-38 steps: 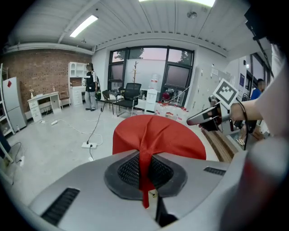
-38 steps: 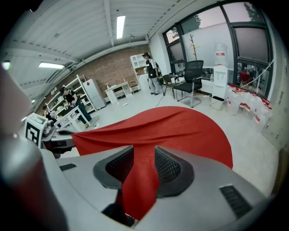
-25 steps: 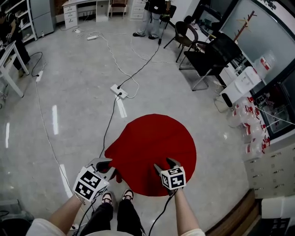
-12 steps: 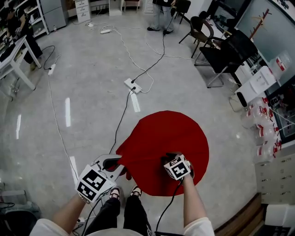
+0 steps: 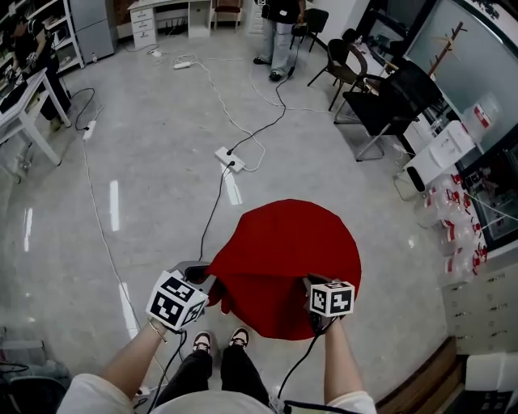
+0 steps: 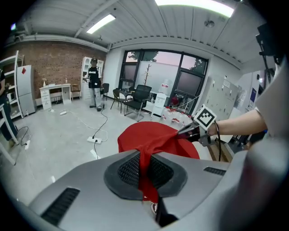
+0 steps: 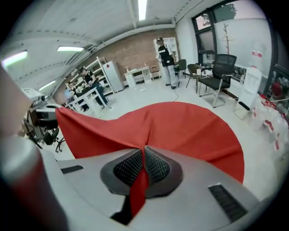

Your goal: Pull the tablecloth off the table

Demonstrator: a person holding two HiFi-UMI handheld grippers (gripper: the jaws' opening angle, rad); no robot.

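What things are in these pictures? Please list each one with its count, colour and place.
tablecloth: one, red, draped over a round top in front of the person
power strip: one, white, on the floor beyond the tablecloth
cables: several, black and white, across the floor
chairs: several, black, upper right
drawer cabinet: one, white, far wall
standing person: one, dark top, far end of the room
shoes: two, pale, bottom centre, below the tablecloth
left tool: one, grey, shut on the tablecloth's near edge
right tool: one, grey, shut on the tablecloth's near edge
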